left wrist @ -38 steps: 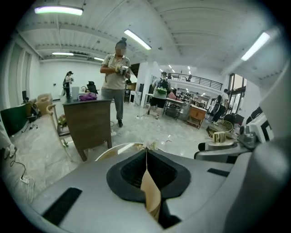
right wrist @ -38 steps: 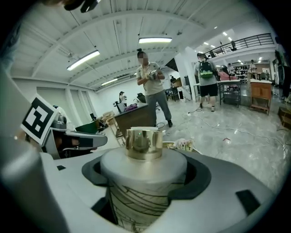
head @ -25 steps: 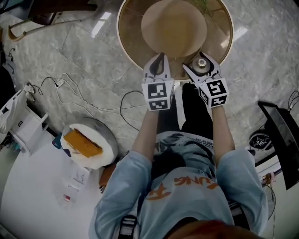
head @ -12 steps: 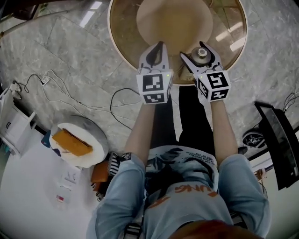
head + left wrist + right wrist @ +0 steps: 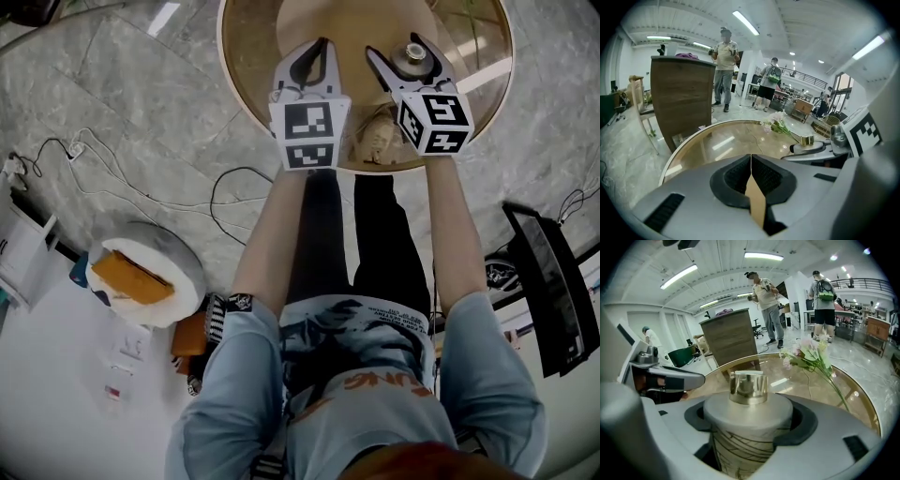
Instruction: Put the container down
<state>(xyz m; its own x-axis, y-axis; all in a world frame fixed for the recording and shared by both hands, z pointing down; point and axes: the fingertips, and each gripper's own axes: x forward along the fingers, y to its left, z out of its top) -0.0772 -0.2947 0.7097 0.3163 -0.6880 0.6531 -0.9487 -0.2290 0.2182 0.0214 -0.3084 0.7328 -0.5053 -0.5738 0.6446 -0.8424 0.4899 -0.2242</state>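
My right gripper (image 5: 411, 54) is shut on a small round container (image 5: 746, 427) with a cream lid, a gold knob (image 5: 748, 387) and a dark-veined body. It holds the container (image 5: 411, 52) upright over the near right part of the round glass table (image 5: 246, 86). To its left, my left gripper (image 5: 307, 61) is shut with nothing between its jaws; its padded fingers (image 5: 736, 177) meet in the left gripper view. The right gripper's finger (image 5: 813, 148) and the knob (image 5: 806, 139) show at the right of that view.
A stem of pale flowers (image 5: 813, 357) lies on the glass table (image 5: 862, 401) beyond the container. A wooden cabinet (image 5: 682, 93) stands past the table, with people further off. On the marble floor lie cables (image 5: 150, 192), a round white stool with an orange item (image 5: 139, 277), and a monitor (image 5: 553, 281).
Both grippers have moved forward over the table, the right one carrying the container further in from the near edge. Both stay shut.
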